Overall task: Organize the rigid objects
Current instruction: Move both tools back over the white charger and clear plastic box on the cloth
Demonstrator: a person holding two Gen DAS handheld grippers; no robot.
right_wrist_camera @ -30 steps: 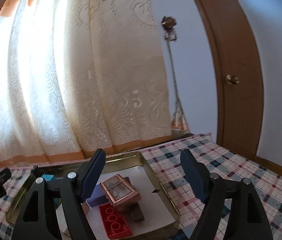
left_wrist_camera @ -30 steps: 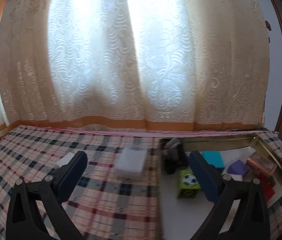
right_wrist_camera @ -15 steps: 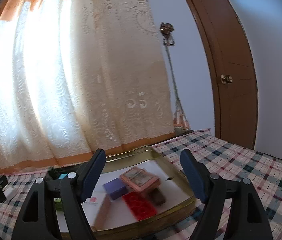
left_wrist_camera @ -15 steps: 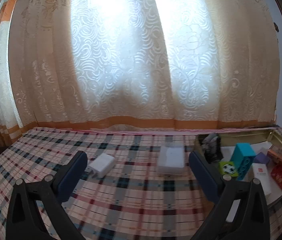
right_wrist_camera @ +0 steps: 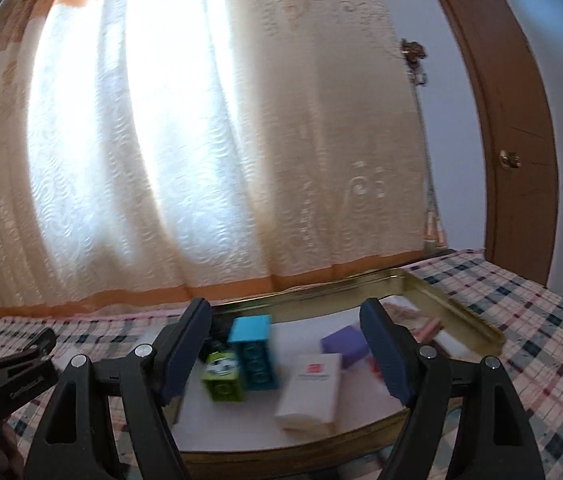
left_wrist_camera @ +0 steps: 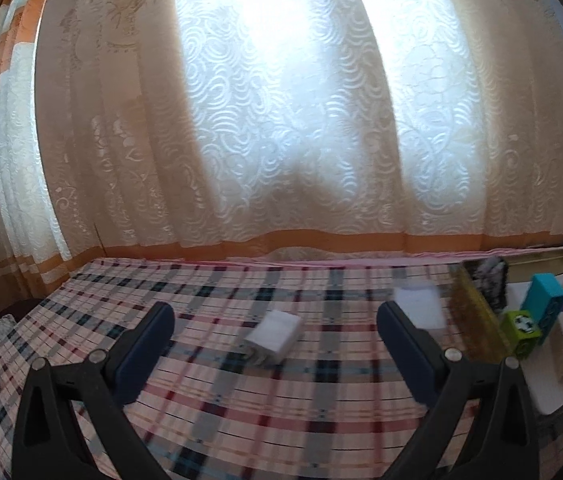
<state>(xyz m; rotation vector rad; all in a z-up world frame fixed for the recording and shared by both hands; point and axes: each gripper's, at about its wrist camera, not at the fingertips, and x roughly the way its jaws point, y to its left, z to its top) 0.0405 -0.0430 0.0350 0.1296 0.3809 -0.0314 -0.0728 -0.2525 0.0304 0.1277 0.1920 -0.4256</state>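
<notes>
My left gripper (left_wrist_camera: pixel 275 350) stands open above the plaid cloth, nothing between its jaws. A small white charger block (left_wrist_camera: pixel 275 334) lies on the cloth just ahead of it, and a white flat box (left_wrist_camera: pixel 417 306) rests farther right. My right gripper (right_wrist_camera: pixel 285 350) is open too, held over the near edge of a gold metal tray (right_wrist_camera: pixel 461 314). Inside the tray sit a green block (right_wrist_camera: pixel 223 374), a teal block (right_wrist_camera: pixel 253 350), a white carton with a red mark (right_wrist_camera: pixel 311 390), a purple block (right_wrist_camera: pixel 343 342) and a pink box (right_wrist_camera: pixel 409 316). The same tray (left_wrist_camera: pixel 477 320) shows at the right of the left wrist view.
A plaid tablecloth (left_wrist_camera: pixel 241 408) covers the surface. Lace curtains (left_wrist_camera: pixel 301 120) hang close behind it. A brown door (right_wrist_camera: pixel 509 140) stands at the right, with a thin metal stand (right_wrist_camera: pixel 421 132) beside the curtain. The left gripper's black frame (right_wrist_camera: pixel 13 376) shows at the left of the right wrist view.
Both hands have shifted sideways: in the left wrist view the tray has slid to the right edge and the charger now sits between the jaws; the right wrist view now looks across the tray's left part.
</notes>
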